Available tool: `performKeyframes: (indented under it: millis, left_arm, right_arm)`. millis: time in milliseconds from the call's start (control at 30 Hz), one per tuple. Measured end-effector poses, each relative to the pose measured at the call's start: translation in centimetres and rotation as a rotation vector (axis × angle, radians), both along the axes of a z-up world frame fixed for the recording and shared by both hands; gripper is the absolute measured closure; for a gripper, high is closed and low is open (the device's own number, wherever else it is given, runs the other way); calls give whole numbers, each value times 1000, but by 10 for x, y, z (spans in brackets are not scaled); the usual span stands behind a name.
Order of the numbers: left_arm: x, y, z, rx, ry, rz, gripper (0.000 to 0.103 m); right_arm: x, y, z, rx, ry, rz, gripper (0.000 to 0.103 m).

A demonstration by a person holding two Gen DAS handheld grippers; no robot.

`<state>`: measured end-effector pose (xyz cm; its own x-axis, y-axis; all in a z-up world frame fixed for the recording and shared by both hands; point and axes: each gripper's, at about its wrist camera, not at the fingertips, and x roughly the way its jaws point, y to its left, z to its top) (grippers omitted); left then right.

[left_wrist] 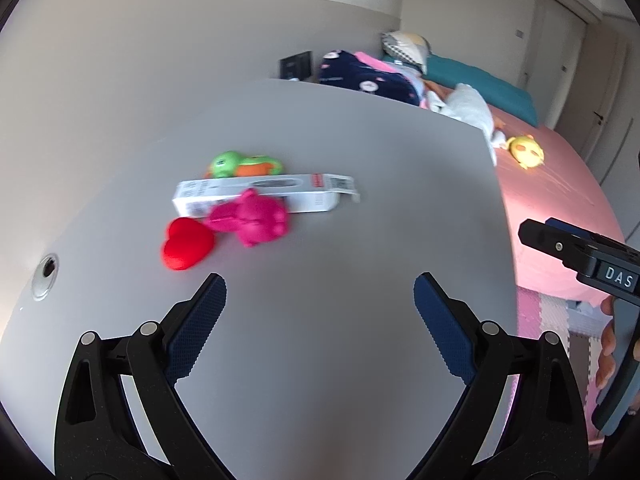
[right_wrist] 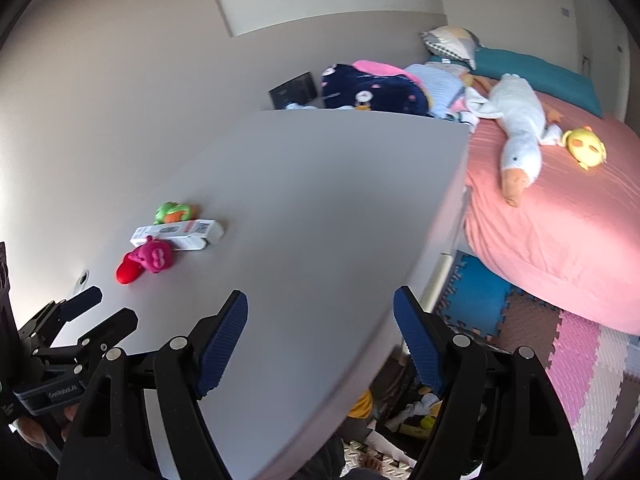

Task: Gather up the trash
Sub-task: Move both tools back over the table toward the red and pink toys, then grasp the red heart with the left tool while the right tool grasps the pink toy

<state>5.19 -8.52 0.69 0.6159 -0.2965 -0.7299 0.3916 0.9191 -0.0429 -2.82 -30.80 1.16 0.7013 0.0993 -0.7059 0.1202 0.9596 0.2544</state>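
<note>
Hovering over bare grey table [left_wrist: 320, 208], both grippers empty.

A grey tabletop [left_wrist: 320, 208] stands against the wall, its far corner beside the bed. Four small things lie on it in a cluster towards the left: a long white carton [left_wrist: 260, 196] lying flat, a green and orange toy [left_wrist: 240, 164] touching its far side, a magenta toy [left_wrist: 256, 218] overlapping its near edge, and a red heart [left_wrist: 186, 248] just beside the magenta one. A round metal grommet [left_wrist: 45, 276] is set into the tabletop near its left edge. To the right, the bed [right_wrist: 560, 220] has a pink sheet carrying a white plush goose [right_wrist: 520, 136], a small yellow plush [right_wrist: 586, 146], bundled clothes and pillows. Coloured foam tiles [right_wrist: 580, 360] cover the floor.
</note>
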Motion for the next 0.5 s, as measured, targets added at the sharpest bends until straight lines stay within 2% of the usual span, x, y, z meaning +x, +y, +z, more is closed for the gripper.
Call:
performKeyframes:
  millis: [300,500]
  left_arm:
    - [21,40,-7,3,-18,103,11]
    - [39,52,-13,20,-9,134,20]
  right_arm:
    - [21,30,0,-1,2,64,27]
    - [32,39,-2,19,5,82,27]
